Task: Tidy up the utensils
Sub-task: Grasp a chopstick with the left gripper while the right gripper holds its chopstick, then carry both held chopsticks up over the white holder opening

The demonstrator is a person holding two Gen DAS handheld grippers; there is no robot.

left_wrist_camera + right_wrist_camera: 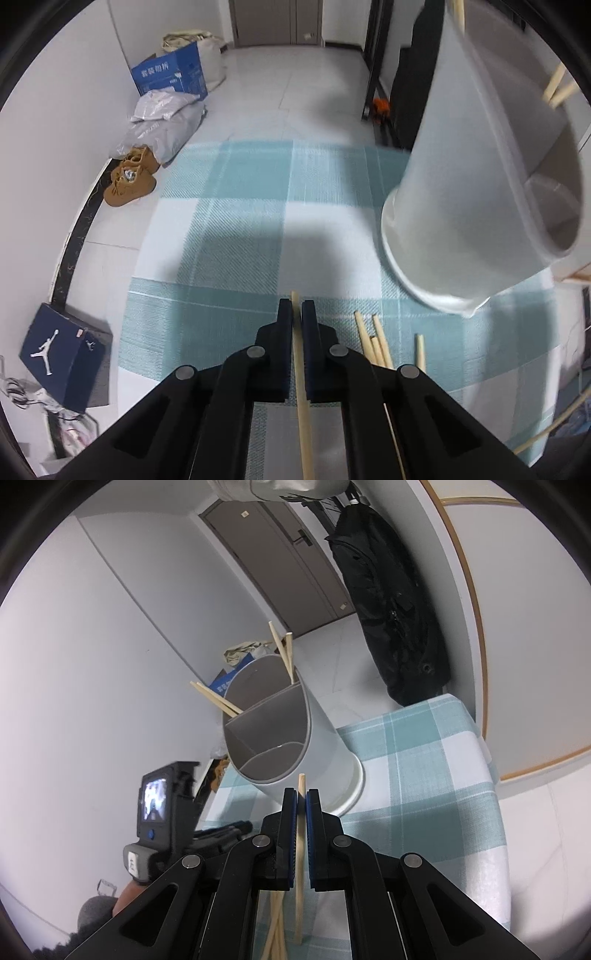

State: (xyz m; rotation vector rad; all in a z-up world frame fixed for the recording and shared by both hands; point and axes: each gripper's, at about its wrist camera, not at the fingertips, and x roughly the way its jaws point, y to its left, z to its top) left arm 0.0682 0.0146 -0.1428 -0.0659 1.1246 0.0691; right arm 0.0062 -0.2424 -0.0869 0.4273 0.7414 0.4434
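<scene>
A white divided holder [291, 734] stands on the checked tabletop [424, 782], four chopsticks already leaning out of its far compartments. Near the holder's base, loose chopsticks [373, 341] lie on the cloth. The left tool [296, 314] is pinched on a single chopstick [301, 369], beside that loose bunch. The right tool [301, 805], raised just in front of the holder, clamps another chopstick [300, 856] upright between its blue-edged pads.

One holder [295, 734], nine-odd chopsticks [373, 339]
</scene>
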